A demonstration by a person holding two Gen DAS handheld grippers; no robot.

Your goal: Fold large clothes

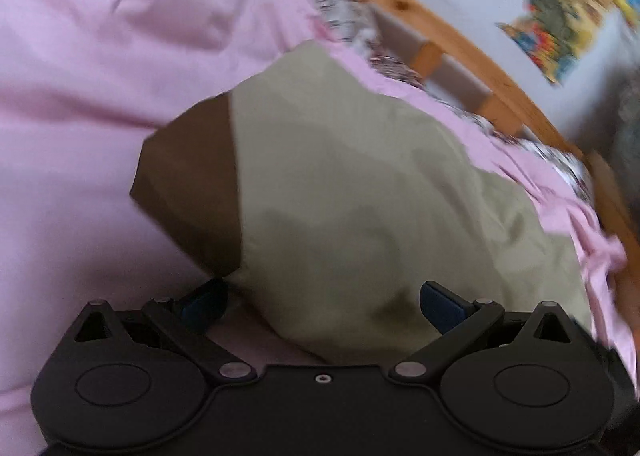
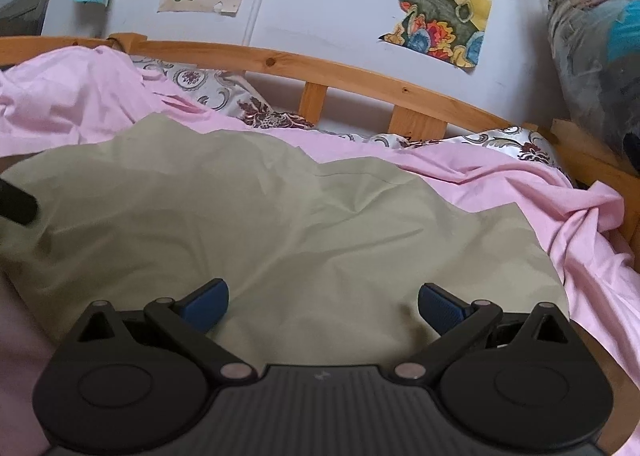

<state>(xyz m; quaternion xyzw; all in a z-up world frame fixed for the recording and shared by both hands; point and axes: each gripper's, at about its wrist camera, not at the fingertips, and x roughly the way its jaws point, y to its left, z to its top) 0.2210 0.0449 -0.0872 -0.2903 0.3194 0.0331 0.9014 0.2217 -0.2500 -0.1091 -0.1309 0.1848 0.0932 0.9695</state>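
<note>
A large olive-green garment (image 1: 360,183) with a brown panel (image 1: 192,191) on its left side lies on a pink bedsheet (image 1: 100,55). My left gripper (image 1: 322,302) is open just above the garment's near edge, its blue pads (image 1: 440,302) spread wide with cloth between and below them. In the right wrist view the same green garment (image 2: 260,223) spreads wide across the bed. My right gripper (image 2: 322,302) is open over its near part, its blue fingertips (image 2: 206,304) apart and holding nothing. A dark piece of the other gripper (image 2: 18,201) shows at the left edge.
A wooden bed rail (image 2: 360,75) with slats runs along the far side, against a white wall with colourful drawings (image 2: 440,7). A patterned white cover (image 2: 208,89) peeks from under the pink sheet (image 2: 520,183). A plastic-wrapped bundle (image 2: 596,55) stands at the right.
</note>
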